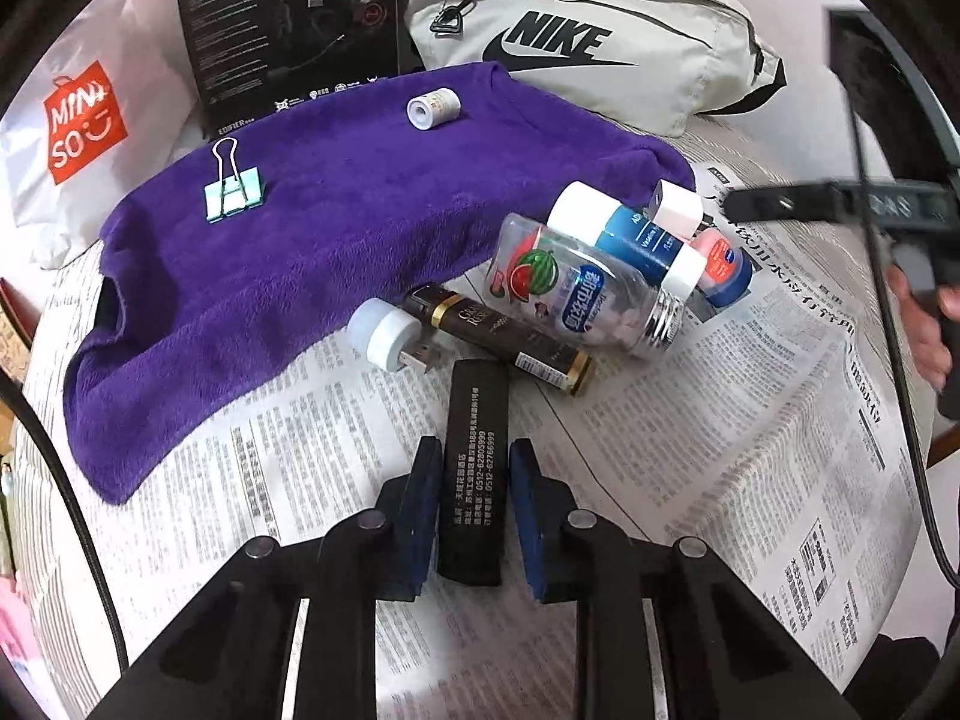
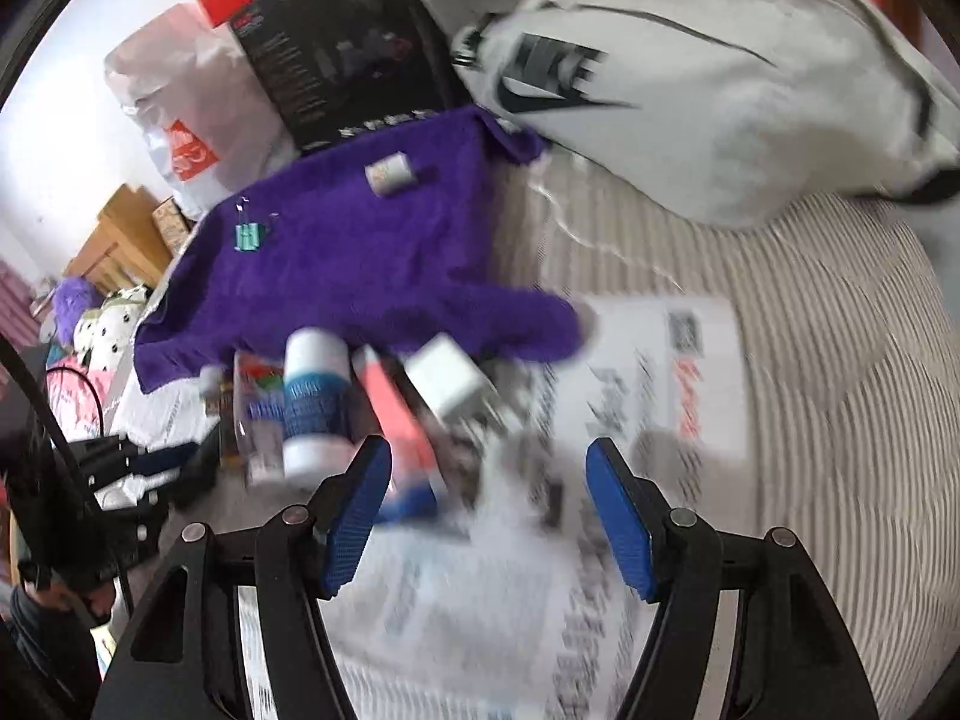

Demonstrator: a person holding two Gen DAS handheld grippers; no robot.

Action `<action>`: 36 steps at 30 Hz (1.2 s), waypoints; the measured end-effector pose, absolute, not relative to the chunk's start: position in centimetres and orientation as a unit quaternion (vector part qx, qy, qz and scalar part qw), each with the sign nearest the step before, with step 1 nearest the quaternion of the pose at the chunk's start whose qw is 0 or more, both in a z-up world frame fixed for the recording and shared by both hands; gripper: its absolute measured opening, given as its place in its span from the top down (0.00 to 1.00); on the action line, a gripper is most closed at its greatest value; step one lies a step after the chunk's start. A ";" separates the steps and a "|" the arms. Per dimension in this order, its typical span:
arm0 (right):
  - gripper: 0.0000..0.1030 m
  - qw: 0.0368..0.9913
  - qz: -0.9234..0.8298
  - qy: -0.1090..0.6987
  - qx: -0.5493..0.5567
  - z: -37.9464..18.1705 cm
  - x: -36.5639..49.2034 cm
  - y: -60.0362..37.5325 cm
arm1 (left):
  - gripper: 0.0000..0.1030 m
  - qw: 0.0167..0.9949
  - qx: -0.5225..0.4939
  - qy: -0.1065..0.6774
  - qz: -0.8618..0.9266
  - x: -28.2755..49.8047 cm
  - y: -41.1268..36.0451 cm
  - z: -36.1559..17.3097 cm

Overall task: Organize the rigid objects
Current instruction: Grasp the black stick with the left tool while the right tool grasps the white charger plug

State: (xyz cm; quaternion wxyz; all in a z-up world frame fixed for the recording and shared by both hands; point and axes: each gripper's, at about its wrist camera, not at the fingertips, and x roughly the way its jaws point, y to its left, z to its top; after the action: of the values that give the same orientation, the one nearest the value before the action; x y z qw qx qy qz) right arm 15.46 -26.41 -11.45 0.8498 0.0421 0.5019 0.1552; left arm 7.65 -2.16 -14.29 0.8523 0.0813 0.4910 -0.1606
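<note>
The black bar [image 1: 472,468] is lain on the newspaper [image 1: 690,450], its long axis aligned between the open left tongs [image 1: 474,474], not yet clamped. The right tongs [image 2: 489,492], spread empty, are held farther off.

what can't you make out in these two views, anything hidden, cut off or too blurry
- Right wrist view: motion blur smears the newspaper print and the blue-labelled white-capped bottle.
- Left wrist view: the clear plastic candy bottle covers part of the blue-labelled bottle behind it.
- Left wrist view: the left claw fingers straddle the black rectangular box; contact unclear.
- Left wrist view: the black headphone carton is cut off by the top edge.
</note>
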 end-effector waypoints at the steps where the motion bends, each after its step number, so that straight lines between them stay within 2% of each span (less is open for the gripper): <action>1: 0.35 0.848 0.166 0.502 0.038 -11.5 16.1 -26.0 | 0.78 0.855 0.077 0.489 -0.155 7.5 -2.2 -14.3; 9: 0.54 0.839 0.185 0.512 -0.024 -12.8 18.9 -23.8 | 0.78 0.857 0.072 0.487 -0.149 7.4 -2.1 -14.3; 19: 0.61 0.829 0.194 0.499 -0.163 -14.1 19.2 -20.5 | 0.78 0.853 0.065 0.494 -0.155 7.8 -1.9 -14.3; 25: 0.62 0.833 0.200 0.496 -0.144 -14.1 19.2 -21.2 | 0.78 0.853 0.058 0.497 -0.148 7.9 -2.0 -14.3; 28: 0.70 0.833 0.198 0.493 -0.154 -14.0 18.7 -21.1 | 0.78 0.856 0.069 0.492 -0.143 7.7 -2.2 -14.3; 36: 0.70 0.831 0.177 0.517 -0.103 -13.2 16.8 -22.8 | 0.79 0.859 0.055 0.490 -0.139 6.8 -1.6 -14.3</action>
State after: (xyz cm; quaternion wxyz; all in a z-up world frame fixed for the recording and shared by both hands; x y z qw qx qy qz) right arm 16.78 -22.81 -13.24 0.8312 -0.1031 0.5170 0.1767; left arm 6.77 -1.64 -14.26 0.8586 0.0554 0.4904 -0.1385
